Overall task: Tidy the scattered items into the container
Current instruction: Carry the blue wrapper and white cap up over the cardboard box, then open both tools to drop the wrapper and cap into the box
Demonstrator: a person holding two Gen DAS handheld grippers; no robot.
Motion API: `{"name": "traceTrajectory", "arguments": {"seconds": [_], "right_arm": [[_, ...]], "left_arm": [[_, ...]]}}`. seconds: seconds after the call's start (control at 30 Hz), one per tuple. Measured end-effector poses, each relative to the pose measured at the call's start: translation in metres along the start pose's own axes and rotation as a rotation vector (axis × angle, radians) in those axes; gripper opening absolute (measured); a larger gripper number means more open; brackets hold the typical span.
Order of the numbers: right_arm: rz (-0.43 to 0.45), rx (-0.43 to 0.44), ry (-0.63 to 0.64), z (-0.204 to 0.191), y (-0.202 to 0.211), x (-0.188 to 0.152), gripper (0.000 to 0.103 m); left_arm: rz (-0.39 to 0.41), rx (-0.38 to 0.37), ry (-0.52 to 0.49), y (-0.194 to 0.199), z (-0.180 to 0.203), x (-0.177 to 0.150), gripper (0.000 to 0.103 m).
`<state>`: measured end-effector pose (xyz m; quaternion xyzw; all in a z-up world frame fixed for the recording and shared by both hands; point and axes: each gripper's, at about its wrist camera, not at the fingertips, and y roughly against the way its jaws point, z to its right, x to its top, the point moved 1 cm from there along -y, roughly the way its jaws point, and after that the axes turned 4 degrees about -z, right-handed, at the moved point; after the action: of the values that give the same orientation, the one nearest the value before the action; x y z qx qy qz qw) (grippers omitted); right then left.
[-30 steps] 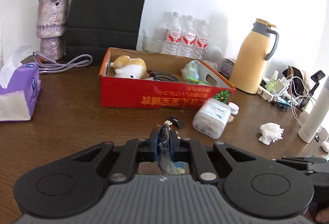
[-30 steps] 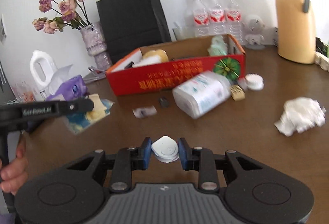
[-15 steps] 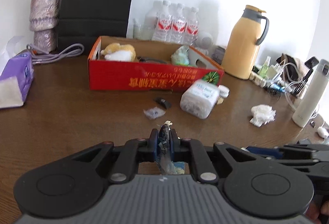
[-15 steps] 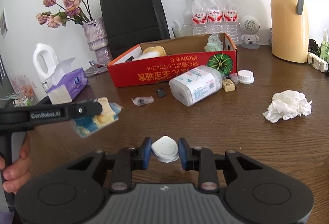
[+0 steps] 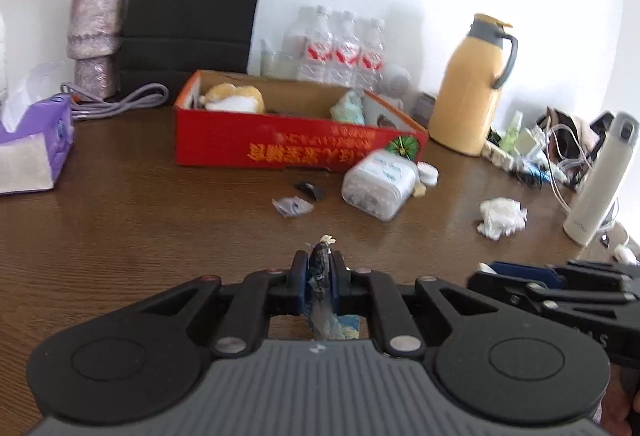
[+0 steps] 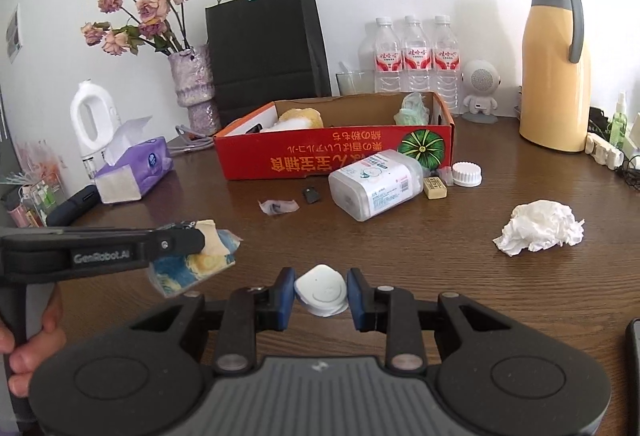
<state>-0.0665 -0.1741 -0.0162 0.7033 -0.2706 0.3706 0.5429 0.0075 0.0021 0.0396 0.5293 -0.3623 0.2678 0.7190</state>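
The red cardboard box (image 5: 280, 147) stands mid-table and holds a plush toy (image 5: 234, 97) and a green item (image 5: 348, 107); it also shows in the right wrist view (image 6: 320, 159). My left gripper (image 5: 320, 268) is shut on a blue-and-yellow packet (image 6: 196, 264), held above the table. My right gripper (image 6: 320, 292) is shut on a small white round object (image 6: 321, 290). In front of the box lie a clear plastic jar (image 6: 374, 185), a white lid (image 6: 466, 174), a small wrapper (image 6: 278, 206), a black clip (image 6: 311, 193) and a crumpled tissue (image 6: 540, 228).
A purple tissue box (image 6: 136, 171), flower vase (image 6: 194, 91) and black bag (image 6: 264, 47) stand left and behind. Water bottles (image 6: 414, 59), a yellow jug (image 6: 556, 67) and a white flask (image 5: 600, 175) with cables stand at the right.
Both grippers pulled back from the box, which now looks farther away. Each still holds its item.
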Motion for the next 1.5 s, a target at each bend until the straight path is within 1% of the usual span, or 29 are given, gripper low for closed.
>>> {"name": "traceTrajectory", "arguments": {"seconds": [0.03,0.13,0.2,0.23,0.3,0.4,0.5,0.57,0.6,0.67,0.73,0.83,0.93,1.03,1.07,1.1,1.2,1.23,1.3,1.33,1.37,1.4,1.47,1.5], "right_arm": [[0.023,-0.010,0.004,-0.001,0.005,-0.001,0.027],[0.113,-0.032,0.015,-0.006,0.025,0.005,0.027],[0.172,-0.020,0.013,-0.007,0.035,0.018,0.027],[0.201,-0.009,0.006,-0.007,0.038,0.025,0.027],[0.263,0.002,0.008,-0.007,0.042,0.043,0.027],[0.344,-0.008,0.012,-0.003,0.043,0.074,0.027],[0.389,-0.004,0.011,0.005,0.038,0.111,0.027],[0.400,-0.022,0.043,0.006,0.030,0.139,0.027],[0.398,-0.036,0.059,0.006,0.025,0.155,0.027],[0.371,-0.047,0.088,0.008,0.011,0.187,0.027],[0.341,-0.052,0.103,0.013,-0.005,0.217,0.027],[0.255,-0.045,0.133,0.022,-0.037,0.261,0.027],[0.121,-0.032,0.116,0.038,-0.085,0.298,0.027],[-0.048,-0.002,0.040,0.063,-0.144,0.322,0.027],[-0.104,0.004,0.019,0.069,-0.166,0.327,0.027],[-0.155,0.004,-0.002,0.072,-0.188,0.327,0.027],[-0.294,-0.039,-0.022,0.080,-0.248,0.310,0.027],[-0.330,-0.059,-0.016,0.081,-0.267,0.303,0.027],[-0.384,-0.094,-0.011,0.086,-0.298,0.291,0.027],[-0.405,-0.100,-0.015,0.089,-0.310,0.287,0.027],[-0.425,-0.102,-0.020,0.091,-0.321,0.283,0.027],[-0.439,-0.108,-0.027,0.094,-0.330,0.278,0.029],[-0.461,-0.113,-0.039,0.099,-0.346,0.273,0.029],[-0.467,-0.104,-0.048,0.101,-0.352,0.272,0.029]], "left_arm": [[0.022,0.007,-0.001,0.007,0.001,0.002,0.012],[0.134,0.030,0.012,0.036,0.004,0.016,0.012],[0.200,0.028,0.015,0.050,0.006,0.030,0.012],[0.229,0.042,0.004,0.055,0.007,0.038,0.011],[0.287,0.081,-0.001,0.061,0.009,0.056,0.011],[0.372,0.096,0.003,0.068,0.011,0.083,0.011],[0.444,0.095,-0.029,0.066,0.017,0.117,0.011],[0.452,0.102,-0.039,0.055,0.020,0.145,0.011],[0.444,0.106,-0.036,0.048,0.020,0.160,0.011],[0.416,0.084,-0.026,0.029,0.017,0.189,0.011],[0.369,0.083,-0.005,0.004,0.011,0.217,0.011],[0.271,0.069,0.024,-0.043,0.000,0.249,0.011],[0.120,0.032,0.108,-0.103,-0.025,0.271,0.011],[-0.008,0.047,0.135,-0.169,-0.043,0.279,0.011],[-0.057,0.057,0.141,-0.191,-0.049,0.279,0.011],[-0.109,0.039,0.162,-0.212,-0.055,0.277,0.011],[-0.249,-0.048,0.256,-0.267,-0.065,0.259,0.011],[-0.283,-0.071,0.257,-0.281,-0.064,0.252,0.011],[-0.307,-0.038,0.225,-0.301,-0.057,0.239,0.014],[-0.318,-0.032,0.210,-0.309,-0.055,0.234,0.030],[-0.334,-0.031,0.205,-0.316,-0.056,0.230,0.036],[-0.340,-0.013,0.209,-0.320,-0.058,0.228,0.043],[-0.340,-0.045,0.188,-0.321,-0.061,0.228,0.044],[-0.335,-0.052,0.187,-0.318,-0.064,0.230,0.050]]}}
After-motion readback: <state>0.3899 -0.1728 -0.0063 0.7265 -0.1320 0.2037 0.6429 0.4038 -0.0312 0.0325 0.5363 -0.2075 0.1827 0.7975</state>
